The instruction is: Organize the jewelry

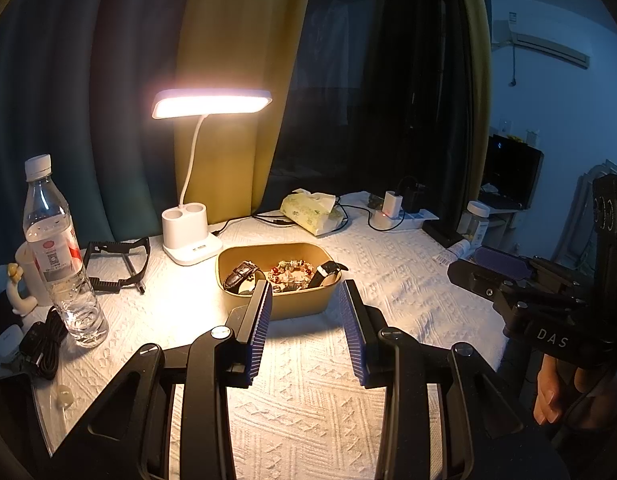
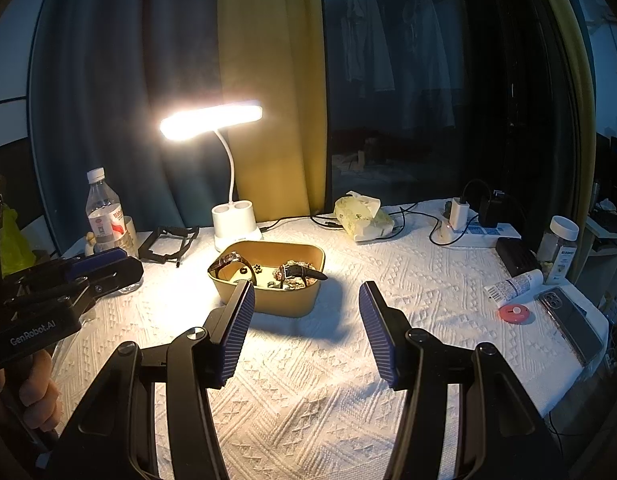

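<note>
A tan box stands on the white cloth, also in the right wrist view. It holds a brown-strap watch, a beaded bracelet, a black-strap watch and small rings. In the right wrist view I see the brown watch and the black watch. My left gripper is open and empty just in front of the box. My right gripper is open and empty, to the box's right front. Each gripper's body shows in the other's view.
A lit white desk lamp stands behind the box. A water bottle, mug and black strap lie at left. A tissue pack, charger and power strip lie behind. A jar, tube, red disc and phone lie at right.
</note>
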`<state>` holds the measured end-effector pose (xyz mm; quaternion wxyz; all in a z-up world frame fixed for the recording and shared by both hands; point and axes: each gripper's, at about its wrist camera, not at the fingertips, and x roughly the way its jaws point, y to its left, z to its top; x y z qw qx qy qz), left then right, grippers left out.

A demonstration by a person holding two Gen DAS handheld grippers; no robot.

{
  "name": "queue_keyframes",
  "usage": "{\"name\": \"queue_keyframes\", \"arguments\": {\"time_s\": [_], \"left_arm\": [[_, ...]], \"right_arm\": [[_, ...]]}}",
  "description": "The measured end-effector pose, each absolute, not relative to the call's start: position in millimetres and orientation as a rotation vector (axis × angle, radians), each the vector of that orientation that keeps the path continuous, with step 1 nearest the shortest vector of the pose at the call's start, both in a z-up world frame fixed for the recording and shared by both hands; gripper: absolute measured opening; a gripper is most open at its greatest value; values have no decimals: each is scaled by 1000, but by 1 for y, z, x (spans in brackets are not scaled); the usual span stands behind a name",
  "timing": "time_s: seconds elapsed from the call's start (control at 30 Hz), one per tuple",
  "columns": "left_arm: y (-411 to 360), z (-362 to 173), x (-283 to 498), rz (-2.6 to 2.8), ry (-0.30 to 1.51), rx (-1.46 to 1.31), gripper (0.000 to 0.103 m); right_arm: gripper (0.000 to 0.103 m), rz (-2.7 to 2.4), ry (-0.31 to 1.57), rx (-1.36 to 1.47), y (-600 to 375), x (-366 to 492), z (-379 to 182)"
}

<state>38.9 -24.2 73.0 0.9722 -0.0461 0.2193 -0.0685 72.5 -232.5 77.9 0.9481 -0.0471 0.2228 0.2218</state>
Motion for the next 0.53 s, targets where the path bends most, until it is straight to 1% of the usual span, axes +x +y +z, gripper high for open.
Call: {"name": "queue_keyframes", "arguments": {"time_s": [0.53], "left_arm": [[-21, 70, 37, -136, 443, -99, 37]], "right_arm": [[55, 457, 464, -102, -229, 75, 73]]}}
